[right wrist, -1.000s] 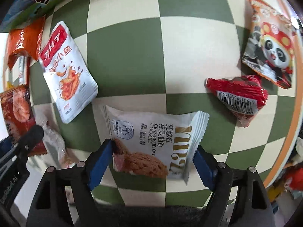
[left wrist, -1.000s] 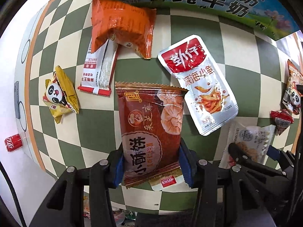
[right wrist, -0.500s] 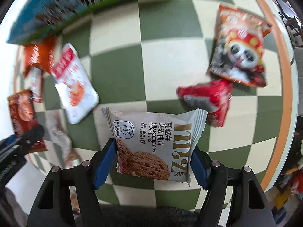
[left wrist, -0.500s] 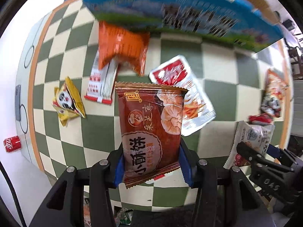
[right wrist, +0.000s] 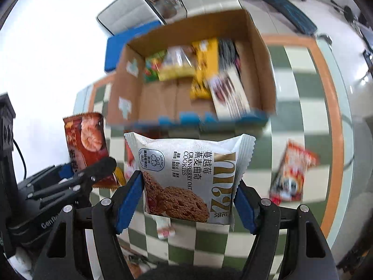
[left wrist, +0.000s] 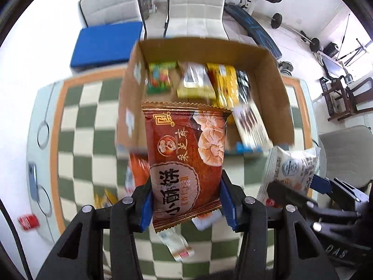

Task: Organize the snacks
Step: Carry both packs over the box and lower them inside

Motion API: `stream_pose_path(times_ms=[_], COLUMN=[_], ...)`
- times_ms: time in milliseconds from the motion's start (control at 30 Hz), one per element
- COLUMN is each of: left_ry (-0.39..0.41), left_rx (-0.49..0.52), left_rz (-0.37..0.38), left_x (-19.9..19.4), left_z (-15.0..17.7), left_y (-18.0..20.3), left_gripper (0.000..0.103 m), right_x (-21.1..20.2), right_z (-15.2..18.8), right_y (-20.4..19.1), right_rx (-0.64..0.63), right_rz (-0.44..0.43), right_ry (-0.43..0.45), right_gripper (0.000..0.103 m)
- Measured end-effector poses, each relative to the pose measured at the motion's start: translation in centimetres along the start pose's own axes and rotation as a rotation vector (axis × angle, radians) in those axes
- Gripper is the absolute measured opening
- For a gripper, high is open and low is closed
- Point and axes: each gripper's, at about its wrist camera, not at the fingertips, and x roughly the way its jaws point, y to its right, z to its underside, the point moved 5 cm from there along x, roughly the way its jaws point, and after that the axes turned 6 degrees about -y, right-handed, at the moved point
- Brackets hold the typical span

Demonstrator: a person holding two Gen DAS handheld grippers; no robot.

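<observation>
Brown cardboard fills the far half of both views: the open box (left wrist: 268, 88) sits on the checkered table (left wrist: 77, 140), with packets already stacked along its far and right side and bare floor showing at its near left. The left gripper (left wrist: 186, 200) is clamped narrow on the red-brown pastry packet (left wrist: 186, 154), gripped by its lower edges so most of the pack stands free above the pads. The right gripper (right wrist: 188, 198) pinches the white cranberry oat cookie pack (right wrist: 191, 175), set wider, its pads pressing on the crimped side seams. Both packs hang clear of the table, just short of the box's near wall.

The risk, I'd say: two loaded tools going for one opening side by side. They sit close, so a crossing path could knock them together. A low approach would catch a pack on the near rim (right wrist: 209, 119) and fold it or tug it loose. The cookie pack's seam grip looks the slippery one.

Open room is the bare near-left floor of the box; a panda packet (right wrist: 291, 177) lies loose on the right of the table.
</observation>
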Motion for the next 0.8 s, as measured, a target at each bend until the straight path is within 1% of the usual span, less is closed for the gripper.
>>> stream_pose_path(times_ms=[67,167,233,333,400,533,700,800], left_ry=[-0.01,-0.057,-0.099,-0.136,-0.16,-0.214,-0.263,-0.299], left_rx=[-0.003,-0.008,-0.008,-0.006,0.0,-0.008,-0.011,-0.038], left_rz=[-0.003,0.008,0.014,-0.008,-0.014,0.013,0.052,0.056], left_x=[0.6,2.5,4.0,5.9,7.2,9.5,11.3,12.3], left_z=[-2.4,-5.6,-7.3,-9.0,-9.5,-9.7,-9.7,-9.4], left_y=[-0.8,-1.8,-2.4,-3.1,-3.5,-4.0,-4.1,-4.5], left_gripper=[0.046,0.046,0.046,0.046,0.046,0.046,0.047,0.048], right_x=[0.0,1.1,3.1,5.3,7.0,9.7,11.7,12.7], right_z=[-2.3,-5.2,-7.0,-9.1,-10.2,-11.5,-12.0,-12.0], right_y=[-0.7,-1.4,-1.3,-1.3,-1.3,-1.2,-1.1,-1.2], right_rx=[-0.002,0.004,0.009,0.024,0.026,0.026,0.022,0.017], right_rz=[0.0,0.007,0.012,0.022,0.034,0.056,0.069,0.072], right_ry=[0.012,0.014,0.006,-0.018,-0.035,-0.058,-0.092,-0.118], right_gripper=[0.076,0.076,0.076,0.076,0.076,0.076,0.076,0.076])
